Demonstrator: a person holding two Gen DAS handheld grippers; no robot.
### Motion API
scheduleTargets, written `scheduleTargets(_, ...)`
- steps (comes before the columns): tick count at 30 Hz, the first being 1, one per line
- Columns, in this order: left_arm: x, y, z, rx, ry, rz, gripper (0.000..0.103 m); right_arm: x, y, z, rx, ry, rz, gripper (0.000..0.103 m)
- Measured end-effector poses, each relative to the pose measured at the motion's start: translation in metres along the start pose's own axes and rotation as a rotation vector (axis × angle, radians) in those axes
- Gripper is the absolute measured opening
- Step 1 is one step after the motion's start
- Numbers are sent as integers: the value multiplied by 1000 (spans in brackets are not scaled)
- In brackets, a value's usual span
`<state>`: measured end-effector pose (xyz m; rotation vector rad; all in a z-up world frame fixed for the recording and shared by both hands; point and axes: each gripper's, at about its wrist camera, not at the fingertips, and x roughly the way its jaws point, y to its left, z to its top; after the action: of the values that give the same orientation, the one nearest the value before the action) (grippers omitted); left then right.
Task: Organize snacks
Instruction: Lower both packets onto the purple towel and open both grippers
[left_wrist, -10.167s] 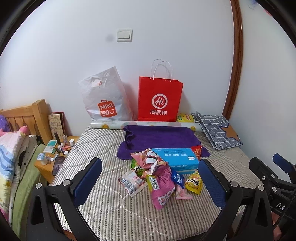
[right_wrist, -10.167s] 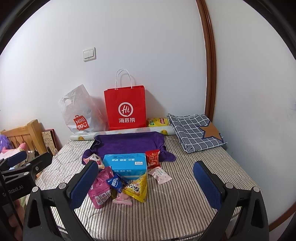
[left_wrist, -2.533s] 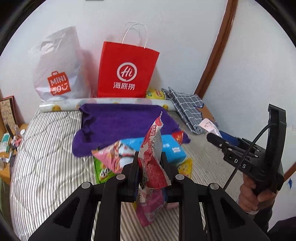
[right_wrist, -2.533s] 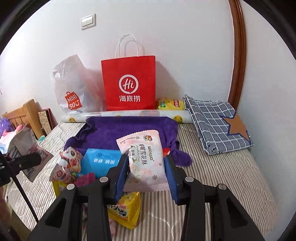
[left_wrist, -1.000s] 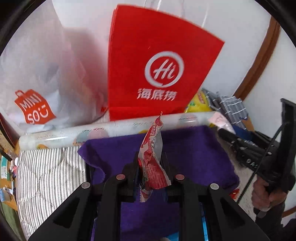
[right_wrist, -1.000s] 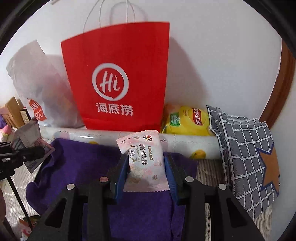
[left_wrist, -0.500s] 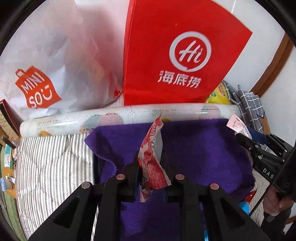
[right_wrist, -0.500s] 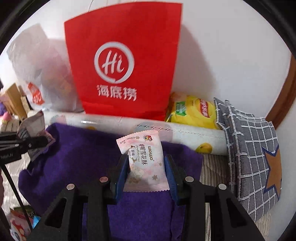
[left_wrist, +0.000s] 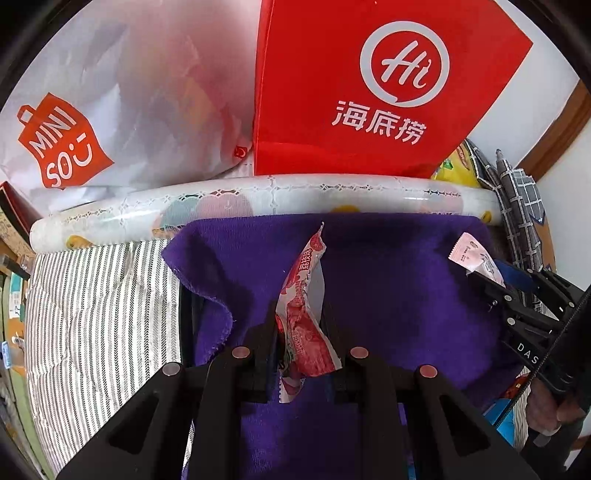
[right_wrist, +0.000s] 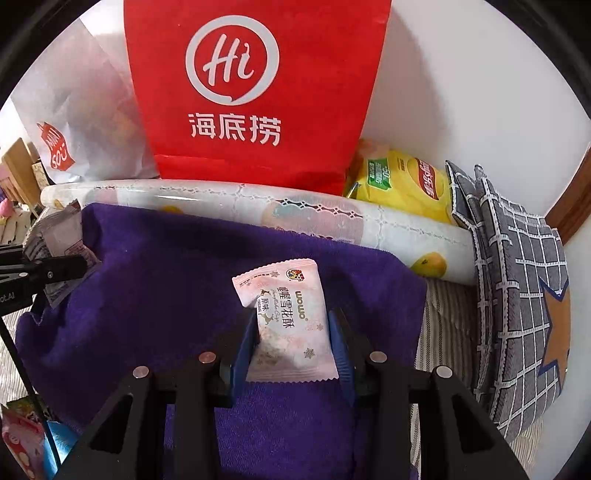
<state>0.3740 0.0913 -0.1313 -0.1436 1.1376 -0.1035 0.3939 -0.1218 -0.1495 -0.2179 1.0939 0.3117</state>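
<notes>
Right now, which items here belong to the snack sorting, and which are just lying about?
Job:
left gripper clamping red snack packet
right gripper clamping pink snack packet
purple towel

Lying about:
red paper bag
white plastic bag
rolled mat
checked cloth

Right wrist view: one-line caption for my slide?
Right gripper holds a pink snack packet above the purple towel, facing the red paper bag.

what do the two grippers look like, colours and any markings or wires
Both are black plastic frames with triangular cut-outs and round silver bolt heads. The right gripper has blue ribbed pads lining its fingers. The left gripper's pads are hidden. Seen from the left camera, the right one carries white letters "DAS", a thin black cable, and a bare hand gripping its handle.
</notes>
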Motion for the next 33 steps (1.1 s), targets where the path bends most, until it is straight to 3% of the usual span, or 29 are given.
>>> scheduleTargets(11, 4, 0, -1, -7, 31, 11, 19, 1, 0, 3, -2, 15, -12, 41)
scheduleTargets(15, 1, -1, -1, 2, 25, 19, 20, -6, 3, 4, -16, 0, -14, 53)
scheduleTargets(17, -1, -2, -1, 2, 29, 16, 20, -11, 3, 5, -11, -14, -12, 53)
scheduleTargets(19, -6, -3, -2, 9, 22, 9, 27, -17, 3, 6, -5, -20, -9, 54)
scheduleTargets(20, -8, -5, -2, 12, 21, 10, 38, -20, 3, 7, -4, -24, -8, 55)
scheduleTargets(22, -13, -9, -2, 26, 12, 12, 50, -29, 4, 8, -1, -43, -14, 61)
scheduleTargets(24, -19, -14, -4, 39, -4, 20, 52, -36, 5, 10, 0, -58, -14, 68)
scheduleTargets(30, -35, -23, -5, 63, -24, 22, 58, -59, 5, 12, 23, -91, -25, 73)
scheduleTargets(33, -44, -26, -5, 58, -33, 2, 62, -70, 4, 10, 79, -109, -72, 88)
